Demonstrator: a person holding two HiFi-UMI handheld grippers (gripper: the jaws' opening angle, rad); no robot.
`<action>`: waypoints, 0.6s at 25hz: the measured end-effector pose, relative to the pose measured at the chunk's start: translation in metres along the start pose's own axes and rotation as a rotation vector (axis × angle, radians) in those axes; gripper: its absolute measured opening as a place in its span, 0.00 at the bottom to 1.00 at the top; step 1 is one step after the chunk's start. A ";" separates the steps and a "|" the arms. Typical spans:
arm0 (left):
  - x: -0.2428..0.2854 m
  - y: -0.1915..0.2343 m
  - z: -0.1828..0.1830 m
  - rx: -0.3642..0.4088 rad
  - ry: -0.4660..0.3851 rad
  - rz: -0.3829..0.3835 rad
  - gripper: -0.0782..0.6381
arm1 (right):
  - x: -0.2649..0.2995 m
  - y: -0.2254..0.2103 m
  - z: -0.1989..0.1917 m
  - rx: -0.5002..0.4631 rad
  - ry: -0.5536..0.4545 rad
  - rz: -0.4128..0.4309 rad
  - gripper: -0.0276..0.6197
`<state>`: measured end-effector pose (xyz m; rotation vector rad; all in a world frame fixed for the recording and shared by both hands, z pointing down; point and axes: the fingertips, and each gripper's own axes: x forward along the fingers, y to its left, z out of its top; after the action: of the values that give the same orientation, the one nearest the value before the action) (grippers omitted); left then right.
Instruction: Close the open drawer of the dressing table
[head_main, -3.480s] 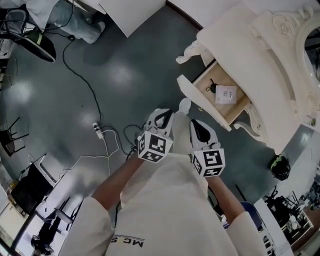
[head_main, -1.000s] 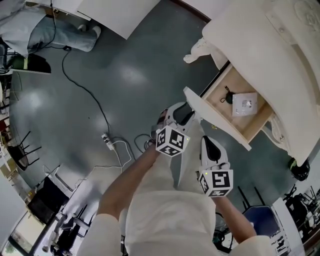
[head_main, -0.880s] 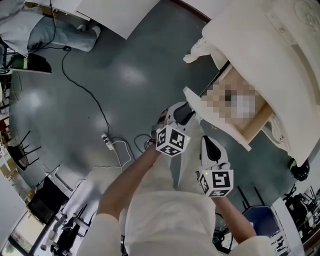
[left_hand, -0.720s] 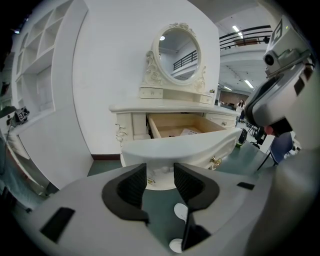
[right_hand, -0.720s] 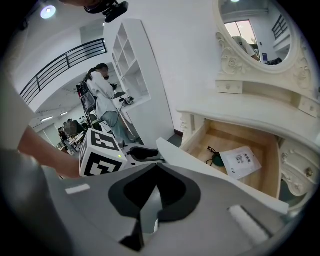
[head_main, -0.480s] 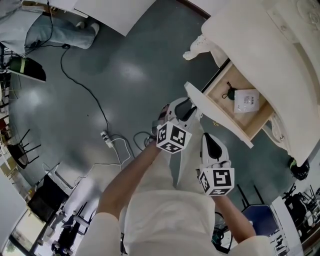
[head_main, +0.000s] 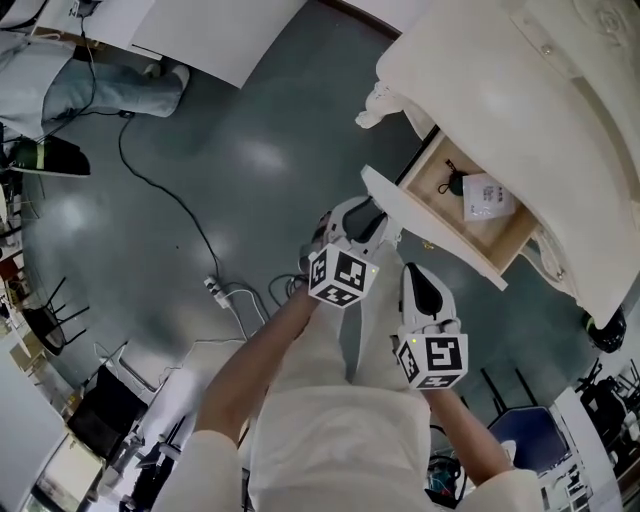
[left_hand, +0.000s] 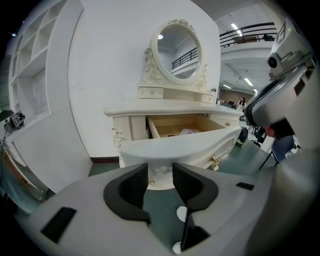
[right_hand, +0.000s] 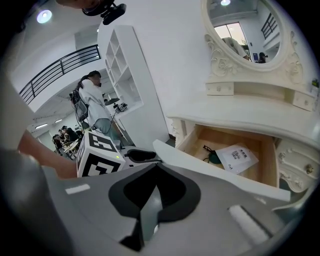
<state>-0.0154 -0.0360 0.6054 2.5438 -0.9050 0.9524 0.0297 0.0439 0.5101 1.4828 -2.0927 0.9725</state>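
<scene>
1. A glossy grey-green floor (head_main: 230, 150) fills most of the head view. The cream dressing table (head_main: 500, 90) stands at two o'clock, against a white wall.
2. One drawer (head_main: 440, 238) stands open, with its curved front towards me at one o'clock from my hands.
3. Two things lie in it: one white paper packet (head_main: 486, 197) and one small dark thing with a cord (head_main: 452, 185).
4. One oval mirror (left_hand: 178, 45) tops the table.
5. One black cable (head_main: 190, 222) crosses the floor to one white power strip (head_main: 213, 290) at nine o'clock.
6. My left gripper (head_main: 362, 215) has its fingers (left_hand: 135, 182) apart. They have just been closing a little with nothing between them, and the drawer front is just ahead.
7. My right gripper (head_main: 418, 290) has its fingers (right_hand: 170, 192) together and holds nothing.
</scene>
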 end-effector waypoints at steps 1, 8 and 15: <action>0.002 0.001 0.002 -0.002 -0.001 0.000 0.33 | 0.001 -0.002 0.001 0.003 -0.002 -0.002 0.05; 0.015 0.006 0.015 -0.013 -0.005 0.005 0.32 | 0.004 -0.014 0.008 0.013 -0.004 -0.004 0.05; 0.024 0.008 0.024 -0.013 -0.007 0.009 0.31 | 0.008 -0.026 0.013 0.023 0.001 -0.007 0.05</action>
<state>0.0053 -0.0637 0.6042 2.5357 -0.9232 0.9371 0.0517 0.0243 0.5142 1.4999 -2.0811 0.9972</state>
